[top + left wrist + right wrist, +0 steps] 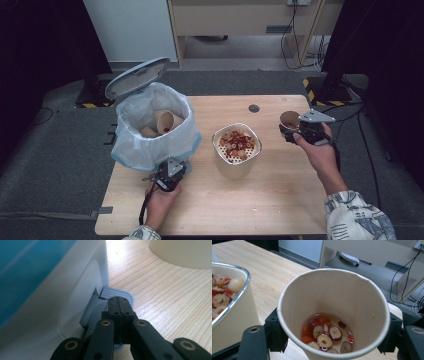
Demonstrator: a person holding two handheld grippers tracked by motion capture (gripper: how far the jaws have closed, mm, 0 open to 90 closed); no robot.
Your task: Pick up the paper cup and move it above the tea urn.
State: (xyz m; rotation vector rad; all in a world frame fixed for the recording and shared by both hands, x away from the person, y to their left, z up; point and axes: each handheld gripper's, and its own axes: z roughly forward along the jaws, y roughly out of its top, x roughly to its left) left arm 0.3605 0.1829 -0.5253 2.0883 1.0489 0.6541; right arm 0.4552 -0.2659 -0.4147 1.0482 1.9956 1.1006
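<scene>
A paper cup (333,315) is pinched between the spread jaws of the right gripper (298,131), one jaw against each side of its wall, and it is held above the right part of the table (280,200), just right of the strainer (236,143). Liquid with sliced red dates lies in the cup's bottom, so it is judged light yet sloshy; its thin wall is soft and could be crushed by a hard squeeze, and a tilt would spill it. A hold across the middle of the wall, as seen here, is judged the safest. The left gripper (119,305) is seen with its jaws pressed together, their tips resting on the grey pedal (117,293) at the foot of the bin (152,127); nothing is held between them. The bin's lid (136,76) is raised, and used cups are seen inside the bag. Between cup and strainer open wood is left, and the path leftward is judged clear. The table's right edge lies near the right hand (320,150), so little margin is given there, while the front half of the table offers free room.
</scene>
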